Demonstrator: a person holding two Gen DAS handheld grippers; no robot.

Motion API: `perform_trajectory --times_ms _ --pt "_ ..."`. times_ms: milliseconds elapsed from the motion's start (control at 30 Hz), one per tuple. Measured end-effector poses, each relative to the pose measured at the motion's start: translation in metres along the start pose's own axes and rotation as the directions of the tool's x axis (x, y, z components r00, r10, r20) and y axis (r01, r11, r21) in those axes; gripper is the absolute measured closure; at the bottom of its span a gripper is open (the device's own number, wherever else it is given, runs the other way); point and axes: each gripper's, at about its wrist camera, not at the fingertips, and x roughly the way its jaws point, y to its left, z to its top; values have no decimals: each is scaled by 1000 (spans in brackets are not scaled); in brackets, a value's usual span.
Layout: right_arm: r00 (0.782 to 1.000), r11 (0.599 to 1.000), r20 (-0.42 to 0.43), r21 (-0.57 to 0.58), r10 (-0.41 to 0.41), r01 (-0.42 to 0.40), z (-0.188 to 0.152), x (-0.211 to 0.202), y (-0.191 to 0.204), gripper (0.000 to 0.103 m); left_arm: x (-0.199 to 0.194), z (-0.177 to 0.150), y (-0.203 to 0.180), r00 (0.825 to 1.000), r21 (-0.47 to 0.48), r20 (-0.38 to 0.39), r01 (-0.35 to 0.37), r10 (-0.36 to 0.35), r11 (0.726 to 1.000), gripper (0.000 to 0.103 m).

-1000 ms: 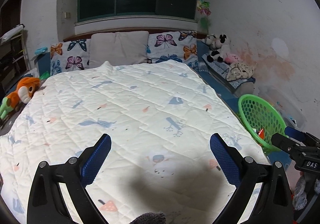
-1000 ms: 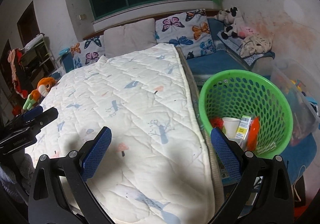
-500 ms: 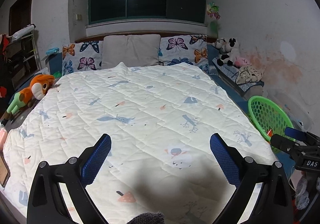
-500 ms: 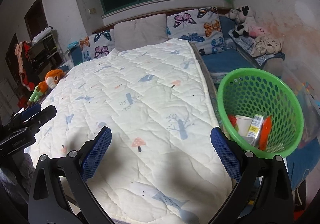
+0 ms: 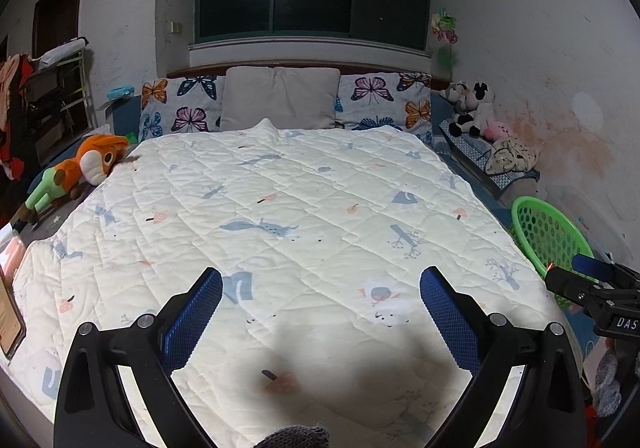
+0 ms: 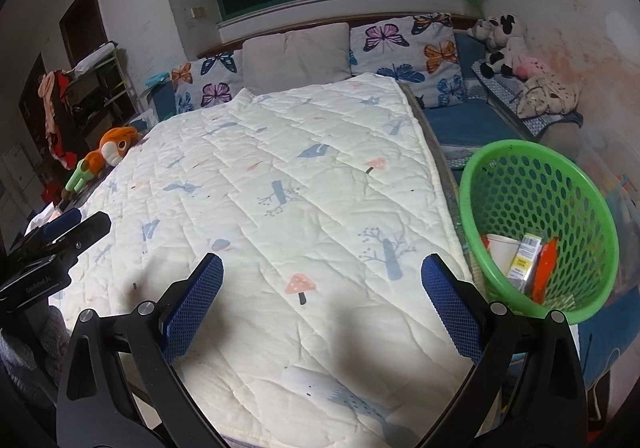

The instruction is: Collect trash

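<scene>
A green perforated basket (image 6: 568, 184) stands on the floor at the bed's right side; it holds a white paper cup (image 6: 502, 250), a small box with a yellow label (image 6: 524, 260) and an orange wrapper (image 6: 546, 268). The same basket (image 5: 548, 232) shows at the right edge of the left wrist view. My left gripper (image 5: 320, 322) hangs open above the foot of the white quilt (image 5: 304, 224), holding nothing. My right gripper (image 6: 322, 312) is open too, over the quilt's right front part, left of the basket. Each gripper appears at the edge of the other's view.
An orange plush toy (image 5: 76, 172) lies at the bed's left edge. Butterfly pillows (image 5: 380, 104) and a grey cushion (image 5: 280, 98) line the headboard. Stuffed animals (image 6: 504, 44) sit on a side bench at the right wall. A cluttered shelf (image 6: 76, 96) stands at the left.
Both grippers have drawn back and risen from the bed, so more of the quilt and room shows. The basket looks smaller and farther away. Both stay open.
</scene>
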Motion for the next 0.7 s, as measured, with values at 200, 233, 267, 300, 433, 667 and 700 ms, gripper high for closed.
perform_trajectory --times_ms 200,233,267,300,433,667,700 --pt "1000 1000 -8 -25 3 -3 0 4 6 5 -1 -3 5 1000 -9 -4 -11 10 1000 7" --pt "1000 1000 -9 -28 5 -5 0 4 7 5 -1 -3 6 1000 -10 -5 -11 11 1000 7" --pt "1000 1000 -9 -30 5 -5 0 4 8 5 -1 -4 7 1000 -10 -6 -10 10 1000 7" --pt "1000 1000 -10 -31 5 -5 -1 4 8 5 -1 -4 7 1000 -10 -7 -9 9 1000 7" --pt "1000 999 -11 -32 7 -7 -1 4 8 5 -1 -5 5 1000 -7 -8 -8 8 1000 7" --pt "1000 999 -17 -37 9 -10 -1 6 11 5 -1 -6 4 1000 -5 -10 -8 8 1000 7" --pt "1000 999 -18 -39 10 -11 -1 6 11 5 -1 -6 4 1000 -4 -11 -10 10 1000 7"
